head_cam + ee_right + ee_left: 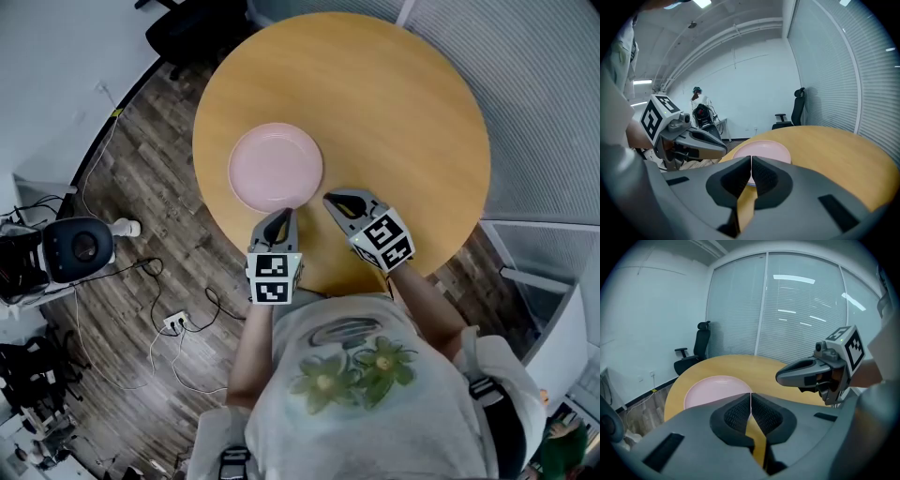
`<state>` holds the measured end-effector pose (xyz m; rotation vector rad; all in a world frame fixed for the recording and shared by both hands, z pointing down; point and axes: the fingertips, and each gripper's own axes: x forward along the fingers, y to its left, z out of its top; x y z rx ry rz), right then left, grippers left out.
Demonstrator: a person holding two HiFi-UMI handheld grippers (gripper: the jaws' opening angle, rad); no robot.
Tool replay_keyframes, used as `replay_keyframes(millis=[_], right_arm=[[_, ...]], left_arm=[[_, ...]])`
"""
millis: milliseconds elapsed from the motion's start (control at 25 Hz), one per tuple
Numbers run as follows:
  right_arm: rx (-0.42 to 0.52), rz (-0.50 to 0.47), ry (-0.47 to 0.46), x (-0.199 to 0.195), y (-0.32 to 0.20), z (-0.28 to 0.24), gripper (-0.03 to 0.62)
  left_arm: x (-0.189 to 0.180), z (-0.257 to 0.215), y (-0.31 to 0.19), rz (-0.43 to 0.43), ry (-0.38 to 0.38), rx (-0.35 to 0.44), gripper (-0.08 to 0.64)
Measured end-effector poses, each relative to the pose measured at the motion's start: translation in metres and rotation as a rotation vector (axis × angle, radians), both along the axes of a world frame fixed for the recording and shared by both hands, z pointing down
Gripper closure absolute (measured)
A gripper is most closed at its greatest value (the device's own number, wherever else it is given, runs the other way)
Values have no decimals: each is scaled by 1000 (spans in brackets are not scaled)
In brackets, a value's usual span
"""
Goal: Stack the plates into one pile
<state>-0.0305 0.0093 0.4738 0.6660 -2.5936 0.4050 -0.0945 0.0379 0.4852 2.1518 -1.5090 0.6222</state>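
Left gripper (278, 217) – jaws together, empty – hovers at the table (403, 112) edge. The pink plate (276, 167) lies at its 12 o'clock, just beyond the tips. Right gripper (334, 201), also closed on nothing, has the plate at 10 o'clock; the left looks nearer. Round, so no long axis – whether more plates sit beneath it is hard to tell.

L gripper (281, 220) jaws shut, nothing btwn them, R gripper (335, 201) same, side by side near the torso, tips pointed far & down, forearms (251, 342) tucked close
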Motion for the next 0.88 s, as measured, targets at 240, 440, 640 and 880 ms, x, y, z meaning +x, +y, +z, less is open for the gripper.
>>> replay_keyframes(millis=[240, 440, 640, 880], right_arm=[[14, -7, -8, 16, 32, -13, 551], [34, -8, -4, 30, 53, -20, 551], [56, -24, -4, 42, 71, -29, 551], [70, -51, 0, 66, 100, -33, 551]], left_arm=[[26, -13, 28, 19, 43, 7, 540], [38, -15, 48, 21, 23, 17, 540], [53, -25, 65, 7, 41, 24, 540], [76, -24, 92, -6, 40, 20, 540]])
